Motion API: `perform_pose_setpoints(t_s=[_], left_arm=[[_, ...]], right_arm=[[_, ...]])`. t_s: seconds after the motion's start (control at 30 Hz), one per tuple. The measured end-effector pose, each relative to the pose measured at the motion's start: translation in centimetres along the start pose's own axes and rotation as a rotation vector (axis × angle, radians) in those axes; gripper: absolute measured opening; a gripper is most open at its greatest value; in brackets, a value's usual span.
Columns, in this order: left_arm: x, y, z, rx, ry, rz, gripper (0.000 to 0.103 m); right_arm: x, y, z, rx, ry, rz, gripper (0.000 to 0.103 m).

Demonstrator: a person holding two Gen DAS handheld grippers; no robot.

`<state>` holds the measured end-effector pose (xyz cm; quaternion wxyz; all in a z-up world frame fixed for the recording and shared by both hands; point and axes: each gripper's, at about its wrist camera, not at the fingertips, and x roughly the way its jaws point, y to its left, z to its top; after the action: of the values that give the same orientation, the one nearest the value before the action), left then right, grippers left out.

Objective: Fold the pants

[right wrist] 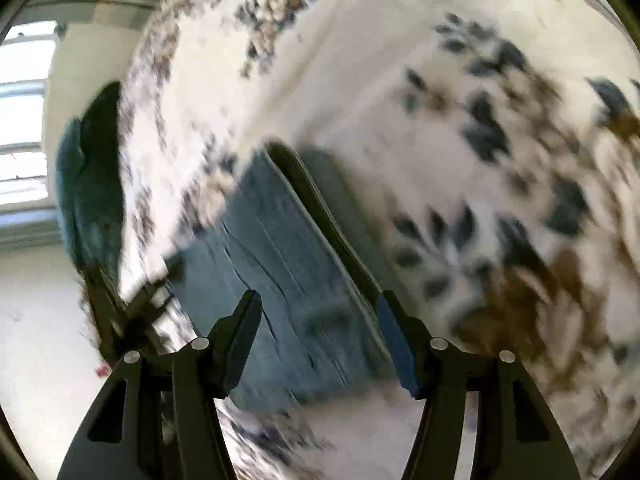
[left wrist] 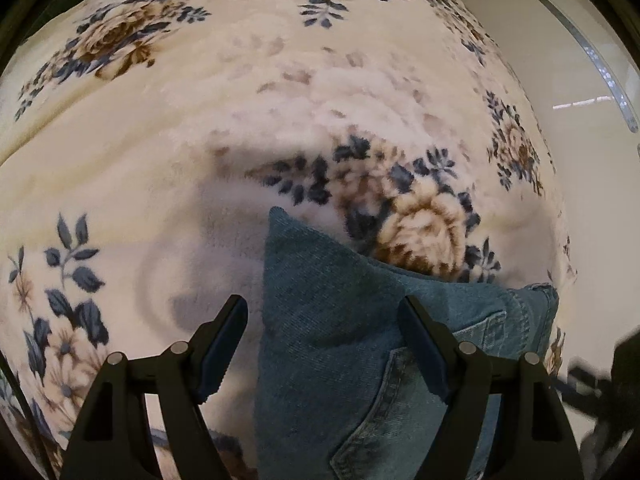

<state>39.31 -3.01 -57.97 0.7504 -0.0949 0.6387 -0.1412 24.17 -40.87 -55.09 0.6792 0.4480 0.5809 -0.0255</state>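
- Cream plush blanket with blue-and-brown flower print covers the whole work surface; whether a bed or a bench lies under it cannot be told. Its edge falls away at the right of the left wrist view, with pale floor beyond.
- Pants: blue denim, folded into a compact stack lying on the blanket. In the left wrist view a folded corner points up and away from the camera, a stitched back pocket faces upward near the bottom of the picture, and the waistband end lies toward the right, close to the blanket's edge.
- Same pants in the right wrist view, which is motion-blurred: the long axis runs diagonally from upper left to lower right, with layered fold edges along the right side.
- Open blanket lies ahead of and to the left of the stack; nothing rests on it there.
- Blurred dark-and-teal shape at the left margin of the right wrist view; cannot be identified.
- Left tool: jaws spread wide, straddling the folded corner from above, gripping nothing.
- Right tool: jaws spread wide over the stack, gripping nothing.
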Motion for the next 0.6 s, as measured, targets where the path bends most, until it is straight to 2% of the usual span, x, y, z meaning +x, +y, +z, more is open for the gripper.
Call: perform_pose_setpoints(t_s=[0.07,0.13,0.17,0.2,0.23,0.3,0.37,0.43,0.47,0.53,0.57,0.6], left_arm=[[-0.1,0.1,0.0,-0.008,-0.003,-0.007,0.076],[0.0,0.1,0.1,-0.013,0.001,-0.026,0.076],[0.0,0.1,0.2,-0.013,0.004,-0.029,0.076],[0.1,0.1,0.2,-0.009,0.005,-0.028,0.077],[0.2,0.0,0.3,-0.002,0.005,-0.023,0.076],[0.8,0.2,0.5,0.022,-0.002,0.018,0.078],[2.2,1.3,0.7,-0.005,0.030,0.026,0.080],[2.3,2.2,0.8,-0.067,0.047,-0.016,0.080],[1.9,2.5,0.8,-0.087,0.045,-0.040,0.079],[0.4,2.8,0.5,-0.107,0.023,-0.105,0.078],[-0.5,2.9,0.1,-0.112,0.006,-0.141,0.078],[-1.1,3.1,-0.3,-0.115,-0.010,-0.178,0.078]], right_arm=[[1.7,1.2,2.4,-0.040,-0.033,0.031,0.063],[3.8,3.2,4.0,-0.119,-0.025,0.001,0.061],[5.3,4.8,4.7,-0.208,-0.017,-0.019,0.047],[6.0,5.7,4.7,-0.273,-0.029,-0.094,0.039],[6.9,6.5,4.8,-0.325,-0.032,-0.158,0.037],[8.2,6.5,5.2,-0.353,-0.025,-0.200,0.035],[9.0,5.5,5.7,-0.355,0.000,-0.213,0.035],[9.4,5.1,6.0,-0.346,0.030,-0.209,0.036],[9.4,5.1,6.2,-0.338,0.049,-0.199,0.040],[9.3,5.0,7.1,-0.297,0.110,-0.126,0.050],[9.2,5.0,7.2,-0.283,0.123,-0.093,0.061],[8.5,4.5,7.1,-0.270,0.125,-0.047,0.076]])
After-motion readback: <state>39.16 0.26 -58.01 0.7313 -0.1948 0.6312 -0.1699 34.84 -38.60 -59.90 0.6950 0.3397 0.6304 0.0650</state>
